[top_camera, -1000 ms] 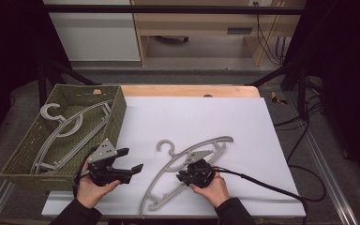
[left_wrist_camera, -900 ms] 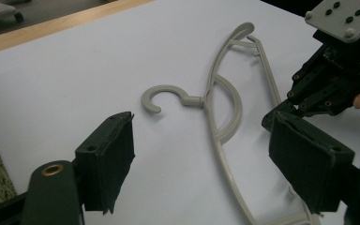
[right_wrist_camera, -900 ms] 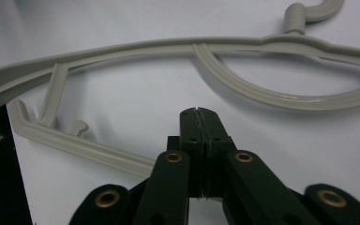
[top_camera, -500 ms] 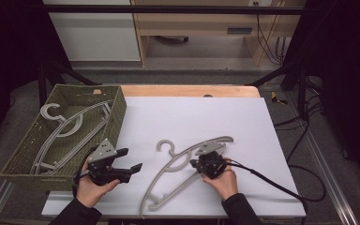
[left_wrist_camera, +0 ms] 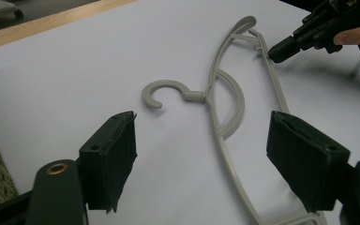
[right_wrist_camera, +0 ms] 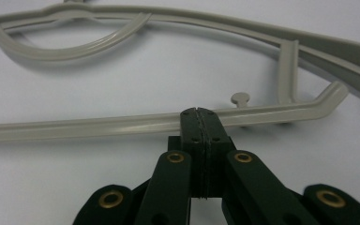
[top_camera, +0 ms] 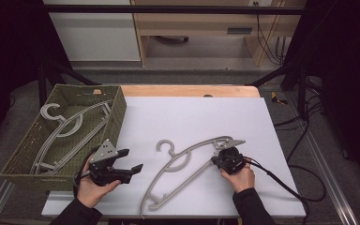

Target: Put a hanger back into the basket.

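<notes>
White desk (top_camera: 192, 117) carried a grey hanger (top_camera: 187, 164); the right tongs (top_camera: 218, 161) were pressed fully together, tips against its lower bar. Left tongs (top_camera: 131, 161) hovered near, gaping wide, holding nothing.

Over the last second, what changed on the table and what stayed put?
The right tongs slid along the grey hanger toward its right end. Their jaws have just closed fully and now stand shut against the hanger's lower bar, nothing between them. The hanger itself has not visibly shifted. The left tongs hover open in the same spot, and the hangers in the green basket lie as before.
</notes>
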`<action>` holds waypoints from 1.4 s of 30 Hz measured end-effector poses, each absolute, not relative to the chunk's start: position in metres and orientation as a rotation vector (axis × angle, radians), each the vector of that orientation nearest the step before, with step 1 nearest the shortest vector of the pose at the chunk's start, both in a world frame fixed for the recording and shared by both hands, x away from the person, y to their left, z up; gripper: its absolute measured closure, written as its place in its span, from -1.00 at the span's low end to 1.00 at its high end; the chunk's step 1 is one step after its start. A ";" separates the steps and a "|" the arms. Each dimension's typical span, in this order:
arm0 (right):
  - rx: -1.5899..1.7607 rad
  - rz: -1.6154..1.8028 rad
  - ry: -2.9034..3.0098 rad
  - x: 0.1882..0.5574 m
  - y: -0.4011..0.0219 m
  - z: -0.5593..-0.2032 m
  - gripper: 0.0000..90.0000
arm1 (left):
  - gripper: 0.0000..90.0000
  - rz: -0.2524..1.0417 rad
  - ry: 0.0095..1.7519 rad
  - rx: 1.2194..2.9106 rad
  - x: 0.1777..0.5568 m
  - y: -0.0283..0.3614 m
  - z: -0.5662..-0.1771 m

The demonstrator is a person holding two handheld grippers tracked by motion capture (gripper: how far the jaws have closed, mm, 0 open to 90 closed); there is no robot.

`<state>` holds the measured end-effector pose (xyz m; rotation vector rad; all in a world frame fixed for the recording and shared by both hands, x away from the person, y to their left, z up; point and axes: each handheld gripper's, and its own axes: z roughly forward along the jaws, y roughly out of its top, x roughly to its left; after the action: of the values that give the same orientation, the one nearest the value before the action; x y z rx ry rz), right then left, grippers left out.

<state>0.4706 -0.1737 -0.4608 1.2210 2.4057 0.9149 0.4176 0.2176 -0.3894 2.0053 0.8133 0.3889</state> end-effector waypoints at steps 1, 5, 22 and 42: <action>1.224 0.929 2.401 0.472 -0.175 -0.460 1.00 | -0.46 0.390 0.815 2.004 0.418 0.218 -0.389; 1.259 0.921 2.368 0.482 -0.177 -0.460 1.00 | -0.46 0.387 0.811 2.010 0.418 0.217 -0.389; 1.206 0.940 2.387 0.473 -0.167 -0.464 1.00 | -0.46 0.383 0.807 2.023 0.417 0.215 -0.391; 1.327 0.932 2.207 0.533 -0.179 -0.470 1.00 | -0.46 0.382 0.819 2.031 0.420 0.215 -0.395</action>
<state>0.5328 -0.1786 -0.4700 1.3270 2.2066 0.9320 0.4198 0.2155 -0.3946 2.0313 0.8192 0.3818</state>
